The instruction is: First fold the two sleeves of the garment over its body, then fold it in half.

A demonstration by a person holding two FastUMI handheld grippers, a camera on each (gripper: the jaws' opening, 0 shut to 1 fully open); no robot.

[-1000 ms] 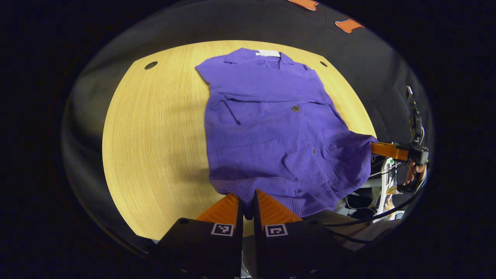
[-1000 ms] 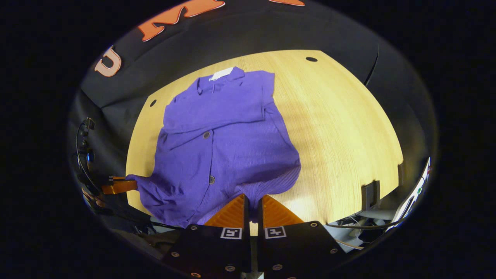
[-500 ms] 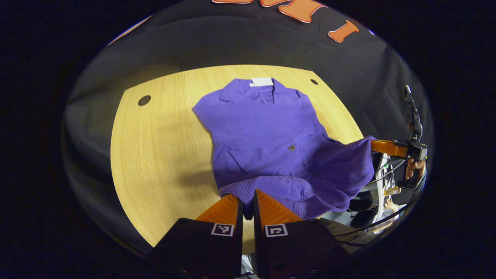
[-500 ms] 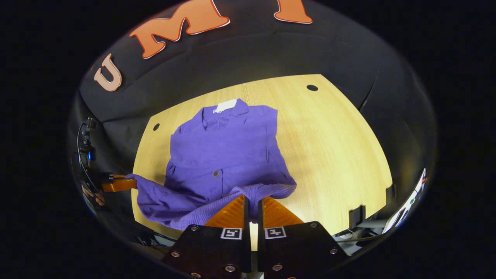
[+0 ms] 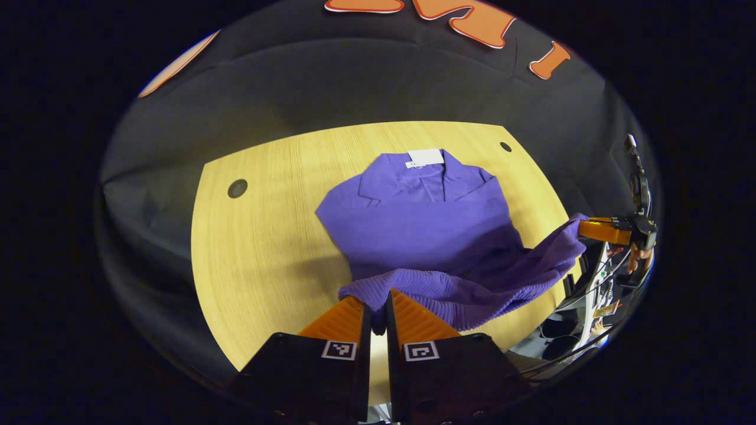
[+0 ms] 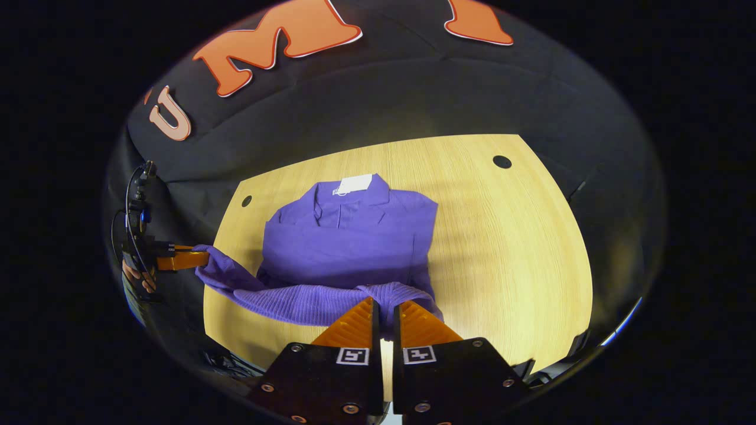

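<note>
I see the purple garment (image 5: pixel 422 221) lying collar-up on the wooden tabletop (image 5: pixel 266 260), its hem lifted off the surface. My left gripper (image 5: pixel 378 307) and right gripper (image 6: pixel 385 310) each have fingers closed on that hem. The white collar label (image 5: pixel 425 157) bears no readable writing.

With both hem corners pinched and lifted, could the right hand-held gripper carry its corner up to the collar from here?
Probably yes. The right hand-held gripper is shut on the garment's hem, and the folded body and collar lie flat ahead on the table with nothing between.
</note>
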